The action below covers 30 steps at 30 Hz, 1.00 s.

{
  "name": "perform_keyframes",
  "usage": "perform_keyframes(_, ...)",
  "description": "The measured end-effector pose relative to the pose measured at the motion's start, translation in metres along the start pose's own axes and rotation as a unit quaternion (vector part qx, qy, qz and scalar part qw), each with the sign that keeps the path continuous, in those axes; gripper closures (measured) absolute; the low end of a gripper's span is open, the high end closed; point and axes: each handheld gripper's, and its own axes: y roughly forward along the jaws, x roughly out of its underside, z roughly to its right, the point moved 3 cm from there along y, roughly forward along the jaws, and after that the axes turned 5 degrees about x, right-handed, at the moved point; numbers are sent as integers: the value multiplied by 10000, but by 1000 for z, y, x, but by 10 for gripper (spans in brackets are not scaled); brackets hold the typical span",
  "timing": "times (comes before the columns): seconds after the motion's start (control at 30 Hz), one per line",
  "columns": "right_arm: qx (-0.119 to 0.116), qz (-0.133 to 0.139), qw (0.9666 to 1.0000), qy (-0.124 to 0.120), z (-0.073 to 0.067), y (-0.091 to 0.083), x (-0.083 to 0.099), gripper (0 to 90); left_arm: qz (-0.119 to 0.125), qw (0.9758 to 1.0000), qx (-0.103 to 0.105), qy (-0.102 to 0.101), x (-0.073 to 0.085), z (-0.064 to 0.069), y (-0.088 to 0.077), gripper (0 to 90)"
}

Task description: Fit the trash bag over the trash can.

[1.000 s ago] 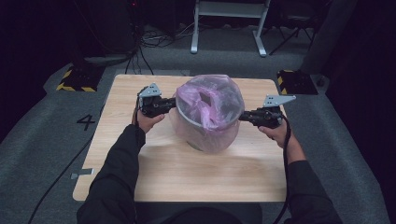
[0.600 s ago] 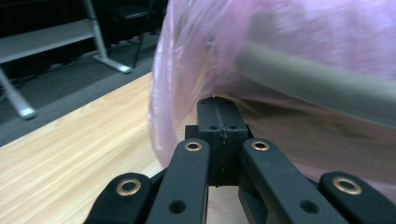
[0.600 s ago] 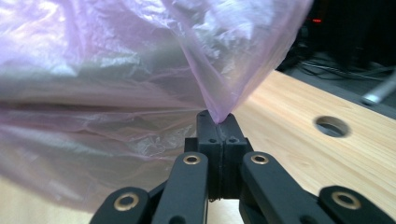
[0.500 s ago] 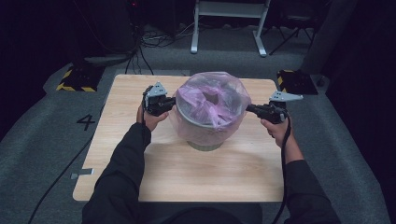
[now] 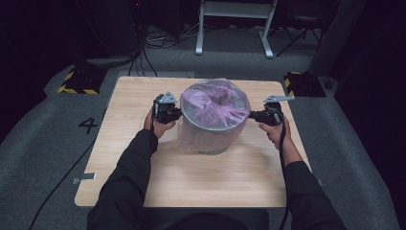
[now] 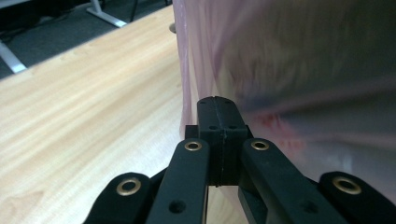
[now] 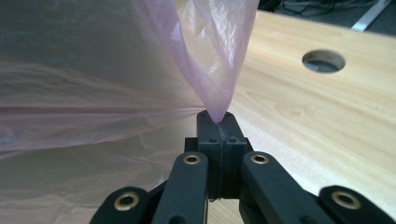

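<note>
One mark can be read — a numeral on the floor.

A dark "4" stands on the grey floor, just left of the table in the high view. Yellow-and-black hazard stripes edge 2 black floor plates — 1 off the table's far left corner, 1 off its far right corner — but they carry no words. No other text, label or brand can be made out: not on the table, not on the bag, and not on the black jaws in either gripper view.
</note>
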Motion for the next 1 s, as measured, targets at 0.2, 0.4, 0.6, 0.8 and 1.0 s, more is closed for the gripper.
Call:
perform_keyframes(0.2, 12, -350, 9992, 179, 4, 9, 8, 900, -58, 10000, -55, -23, 11, 0, -6, 900)
perform_keyframes(0.4, 200, -471, 9983, 285, 12, 13, 16, 900, 222, 9993, -169, -256, 18, 1, -22, 685)
perform_keyframes(0.6, 610, -443, 9960, 469, 27, 6, 19, 900, 436, 9980, -200, -403, 26, 7, -50, 327)
perform_keyframes(0.8, 767, -206, 9946, 673, 38, -4, 16, 521, 677, 9970, 120, -348, 33, 24, -73, 215)
perform_keyframes(1.0, 533, 152, 9981, 271, 38, -37, -1, 353, 550, 9982, 234, -102, 27, 44, -70, 201)
